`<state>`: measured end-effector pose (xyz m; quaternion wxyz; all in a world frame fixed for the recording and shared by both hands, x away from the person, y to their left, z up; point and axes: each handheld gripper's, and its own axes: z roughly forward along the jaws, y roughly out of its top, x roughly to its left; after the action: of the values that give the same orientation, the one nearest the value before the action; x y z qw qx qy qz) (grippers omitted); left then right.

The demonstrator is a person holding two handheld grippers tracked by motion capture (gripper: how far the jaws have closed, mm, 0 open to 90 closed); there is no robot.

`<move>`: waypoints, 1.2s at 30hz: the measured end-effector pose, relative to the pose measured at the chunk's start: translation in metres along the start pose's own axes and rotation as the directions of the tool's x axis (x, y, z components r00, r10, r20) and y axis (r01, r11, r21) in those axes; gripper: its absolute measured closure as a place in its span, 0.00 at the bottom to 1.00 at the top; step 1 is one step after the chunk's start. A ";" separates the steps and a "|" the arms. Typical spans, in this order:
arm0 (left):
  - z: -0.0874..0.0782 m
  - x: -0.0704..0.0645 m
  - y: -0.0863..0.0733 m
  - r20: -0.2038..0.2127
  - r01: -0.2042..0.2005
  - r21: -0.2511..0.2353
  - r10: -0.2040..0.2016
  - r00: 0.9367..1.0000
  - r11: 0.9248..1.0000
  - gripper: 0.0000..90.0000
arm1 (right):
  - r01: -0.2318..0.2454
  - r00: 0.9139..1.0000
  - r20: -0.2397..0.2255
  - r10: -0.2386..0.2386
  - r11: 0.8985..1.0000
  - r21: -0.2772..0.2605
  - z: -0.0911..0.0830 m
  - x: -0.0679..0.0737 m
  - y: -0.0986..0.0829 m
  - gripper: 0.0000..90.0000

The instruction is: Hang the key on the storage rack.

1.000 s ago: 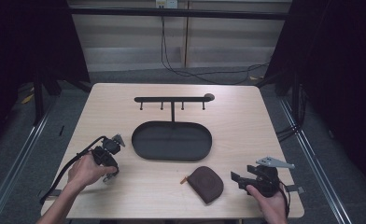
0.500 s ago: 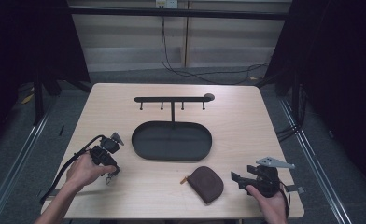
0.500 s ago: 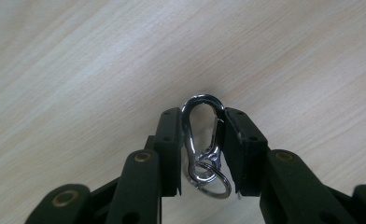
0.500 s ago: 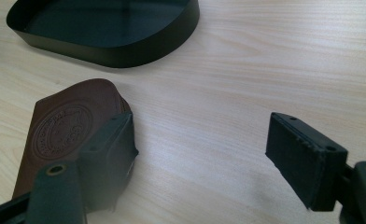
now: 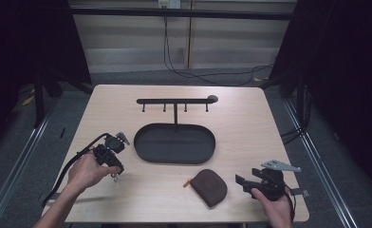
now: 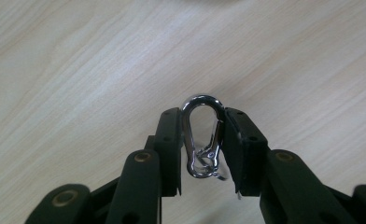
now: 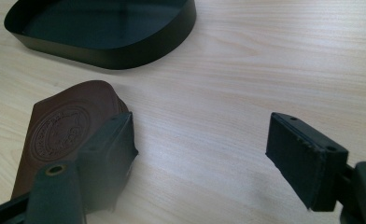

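- The left gripper [image 6: 202,140] is clamping a silver carabiner [image 6: 202,135] left of the oval black tray [image 5: 174,143]; its lower rings are sitting half hidden between the jaws.
- The right gripper [image 7: 202,154] is resting right of the tray, jaws wide apart, one partly covering the brown leather pouch [image 7: 64,126].

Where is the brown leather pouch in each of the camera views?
High view: the brown pouch lies low and right of centre on the table, near the front edge, beside the right gripper.
Left gripper view: not in it.
Right gripper view: the pouch sits lower left, partly behind one jaw.
Shared landmark: the black oval tray, just beyond the pouch.
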<state>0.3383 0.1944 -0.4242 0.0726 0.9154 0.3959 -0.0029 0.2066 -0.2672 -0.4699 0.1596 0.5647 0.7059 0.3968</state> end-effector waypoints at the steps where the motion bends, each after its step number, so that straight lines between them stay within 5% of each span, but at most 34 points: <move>1: -0.002 0.000 0.000 -0.003 0.007 -0.007 -0.007 1.000 1.000 0.76 | -0.002 1.000 0.001 0.002 1.000 -0.001 0.000 0.000 0.000 0.26; 36: -0.059 -0.002 0.037 0.061 -0.011 -0.009 0.011 0.998 1.000 0.76 | -0.006 1.000 0.006 0.006 1.000 -0.009 0.000 0.000 0.000 0.17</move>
<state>0.3607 0.1754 -0.3613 0.0884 0.9168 0.3884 -0.0288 0.2065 -0.2671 -0.4695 0.1632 0.5673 0.7019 0.3985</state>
